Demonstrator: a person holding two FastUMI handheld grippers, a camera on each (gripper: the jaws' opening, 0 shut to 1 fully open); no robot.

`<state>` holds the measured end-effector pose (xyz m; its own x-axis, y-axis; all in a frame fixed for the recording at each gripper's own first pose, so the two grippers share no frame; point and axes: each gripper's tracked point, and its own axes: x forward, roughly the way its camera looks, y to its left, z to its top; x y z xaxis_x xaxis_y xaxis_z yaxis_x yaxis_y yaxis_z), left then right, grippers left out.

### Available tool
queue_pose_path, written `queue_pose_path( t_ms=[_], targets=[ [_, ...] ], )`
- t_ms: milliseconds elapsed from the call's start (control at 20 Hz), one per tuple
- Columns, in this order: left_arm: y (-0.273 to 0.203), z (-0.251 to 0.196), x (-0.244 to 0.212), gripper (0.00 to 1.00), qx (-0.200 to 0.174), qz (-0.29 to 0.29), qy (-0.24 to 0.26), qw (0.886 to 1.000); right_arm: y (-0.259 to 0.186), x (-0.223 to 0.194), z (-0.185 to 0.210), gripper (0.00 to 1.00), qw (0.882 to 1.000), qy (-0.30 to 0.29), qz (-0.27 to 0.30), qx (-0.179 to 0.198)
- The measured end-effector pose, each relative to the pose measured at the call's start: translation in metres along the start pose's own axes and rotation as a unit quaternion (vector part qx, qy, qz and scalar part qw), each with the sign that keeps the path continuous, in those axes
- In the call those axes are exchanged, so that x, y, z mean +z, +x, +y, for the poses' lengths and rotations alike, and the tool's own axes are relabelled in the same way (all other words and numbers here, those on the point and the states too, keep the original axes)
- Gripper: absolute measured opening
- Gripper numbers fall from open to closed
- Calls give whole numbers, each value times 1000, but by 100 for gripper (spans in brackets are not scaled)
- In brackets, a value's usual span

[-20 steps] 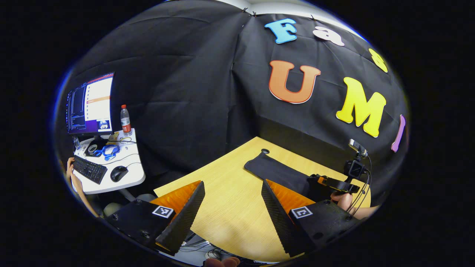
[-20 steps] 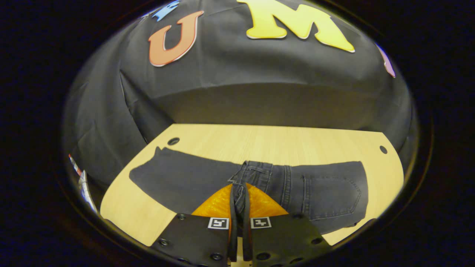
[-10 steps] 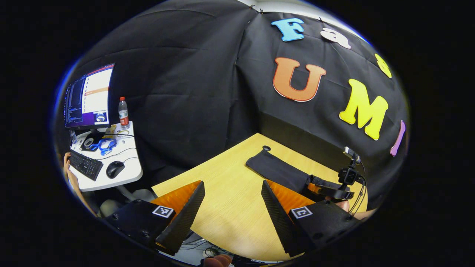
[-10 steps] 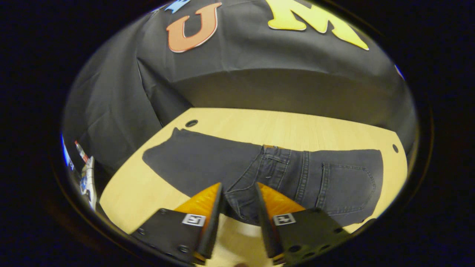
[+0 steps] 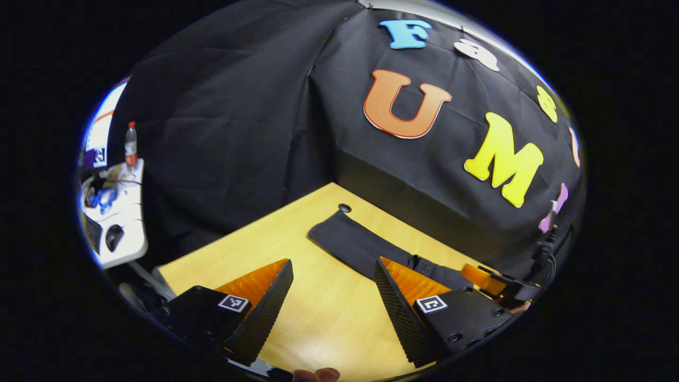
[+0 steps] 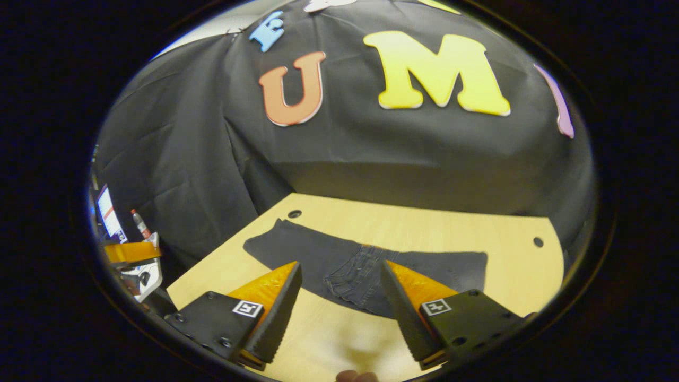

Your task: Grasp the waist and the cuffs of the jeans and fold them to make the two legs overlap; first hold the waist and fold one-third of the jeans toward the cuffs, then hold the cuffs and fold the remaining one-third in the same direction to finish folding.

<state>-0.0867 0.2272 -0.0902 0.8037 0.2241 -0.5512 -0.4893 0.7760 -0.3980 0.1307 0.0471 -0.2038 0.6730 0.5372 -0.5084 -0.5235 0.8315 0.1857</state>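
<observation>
While both grippers hang spread wide and hold nothing, the dark grey denim jeans (image 6: pixel 366 268) lie flat on the pale wooden counter (image 6: pixel 509 265), waist end folded over the legs. The right gripper (image 6: pixel 339 318) hovers just before the jeans; the left gripper (image 5: pixel 331 313) is beside their leg end.

Dim overhead light, soft glare on the wooden table (image 5: pixel 318 339); fisheye edges bend and blur, centre sharp
</observation>
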Motion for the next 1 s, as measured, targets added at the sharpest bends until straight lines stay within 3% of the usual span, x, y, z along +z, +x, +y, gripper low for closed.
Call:
queue_pose_path(
  t_ms=[100,200,300,350,450,600,700,800,1000],
  targets=[
    [47,-5,-6,99,-15,29,-40,999,-38,13,-21,99,1000,-12,-6,-3],
    [94,-6,-15,99,-27,62,-109,992,-69,13,-49,94,1000,-7,1,-18],
    [131,-8,-26,99,-27,98,-210,972,-92,8,-76,99,999,2,14,-39],
    [147,-3,-28,99,-16,109,-254,961,-100,3,-88,94,999,5,24,-46],
    [178,8,-33,99,6,128,-311,942,-111,-16,-115,99,996,33,48,-68],
    [207,38,-37,99,32,140,-317,938,-119,-37,-146,94,988,96,73,-96],
    [227,44,-45,100,42,147,-307,939,-122,-45,-162,99,984,115,79,-115],
    [238,48,-44,99,47,152,-304,939,-123,-48,-173,94,980,131,82,-128],
    [262,47,-31,99,39,145,-301,942,-123,-51,-186,94,974,151,86,-146]
  ],
)
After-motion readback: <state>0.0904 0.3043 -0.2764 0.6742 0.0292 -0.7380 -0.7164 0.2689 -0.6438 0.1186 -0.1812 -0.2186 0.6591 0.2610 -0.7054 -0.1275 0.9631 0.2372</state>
